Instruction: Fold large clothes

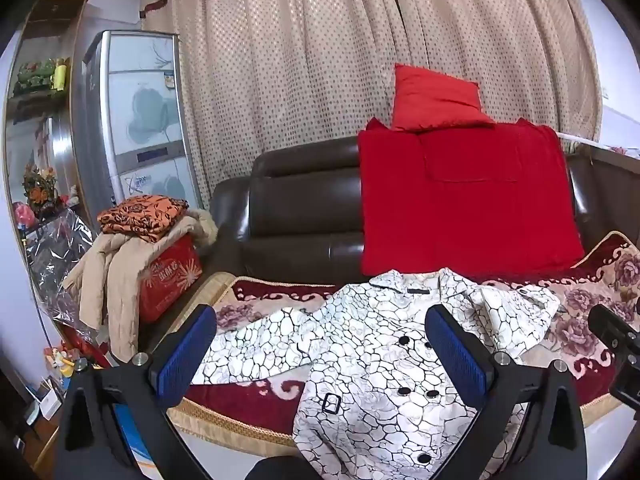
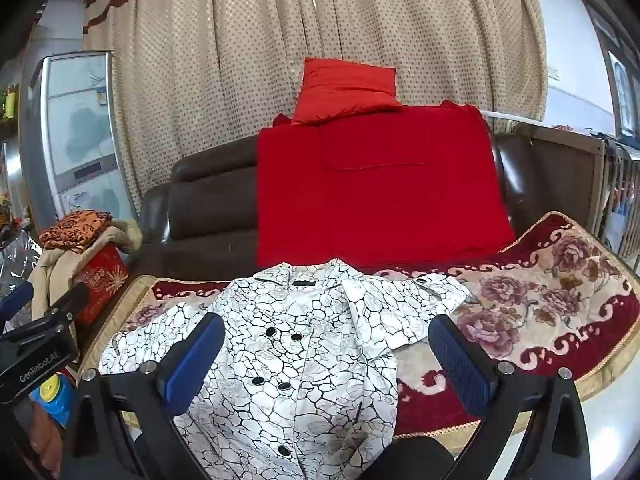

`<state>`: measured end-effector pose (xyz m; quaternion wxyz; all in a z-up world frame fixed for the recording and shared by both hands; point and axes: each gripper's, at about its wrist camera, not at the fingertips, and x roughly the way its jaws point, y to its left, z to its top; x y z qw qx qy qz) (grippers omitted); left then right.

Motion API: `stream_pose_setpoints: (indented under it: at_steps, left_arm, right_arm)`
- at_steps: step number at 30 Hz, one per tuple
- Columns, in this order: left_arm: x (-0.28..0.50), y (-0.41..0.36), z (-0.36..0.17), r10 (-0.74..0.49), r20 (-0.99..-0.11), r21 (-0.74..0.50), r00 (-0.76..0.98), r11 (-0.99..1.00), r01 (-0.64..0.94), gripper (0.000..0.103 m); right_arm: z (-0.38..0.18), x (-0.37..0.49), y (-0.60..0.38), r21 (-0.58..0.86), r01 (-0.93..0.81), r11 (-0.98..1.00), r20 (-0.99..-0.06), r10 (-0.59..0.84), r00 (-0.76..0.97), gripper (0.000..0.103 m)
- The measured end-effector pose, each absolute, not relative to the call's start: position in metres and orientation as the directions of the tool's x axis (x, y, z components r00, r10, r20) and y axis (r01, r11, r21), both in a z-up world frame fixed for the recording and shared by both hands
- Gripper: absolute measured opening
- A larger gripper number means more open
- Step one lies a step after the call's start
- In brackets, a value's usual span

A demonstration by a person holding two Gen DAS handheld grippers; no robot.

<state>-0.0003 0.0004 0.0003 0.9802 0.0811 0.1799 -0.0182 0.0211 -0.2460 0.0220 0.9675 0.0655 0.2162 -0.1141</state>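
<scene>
- Our left gripper (image 1: 320,344) hovers with jaws spread wide, empty.
- We see the white patterned coat (image 1: 372,364) lying front-up on the floral blanket (image 2: 540,304), collar toward the red throw (image 2: 380,192).
- Our right gripper (image 2: 326,354) hovers wide apart, gripping nothing.

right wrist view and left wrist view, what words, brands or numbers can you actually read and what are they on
"GenRobot.AI": white lettering on the black body of the left gripper, seen in the right wrist view.
Red box under the beige coat: gold characters and starbursts, too blurred to read.
Tall silver cabinet: small sticker and a logo lower down, both too small to read.
White patterned coat: dark neck label, no legible text.
</scene>
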Motion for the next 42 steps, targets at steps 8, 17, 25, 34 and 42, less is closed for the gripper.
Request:
stream_pose_setpoints:
  at_steps: [8,17,25,34,42]
  left_arm:
    - [0.015,-0.005,-0.021,0.0,-0.392,0.164,0.92,0.984,0.07,0.103]
    - [0.017,0.0,-0.015,0.007,-0.4,0.165,0.916,0.984,0.064,0.103]
    - [0.021,0.001,-0.016,0.014,-0.413,0.163,0.911,0.985,0.059,0.103]
    - [0.022,0.0,-0.017,0.009,-0.419,0.162,0.908,0.985,0.065,0.103]
    - [0.025,-0.001,-0.019,0.011,-0.423,0.166,0.906,0.984,0.065,0.103]
  right_arm:
    - [0.012,0.028,-0.247,0.057,0.257,0.965,-0.466,-0.202,0.862,0.103]
    - [0.008,0.033,-0.245,0.05,0.265,0.963,-0.483,-0.209,0.85,0.103]
    - [0.007,0.035,-0.245,0.06,0.26,0.964,-0.49,-0.198,0.849,0.103]
    - [0.006,0.037,-0.243,0.055,0.258,0.965,-0.498,-0.198,0.844,0.103]
    - [0.003,0.039,-0.244,0.058,0.256,0.965,-0.513,-0.191,0.837,0.103]
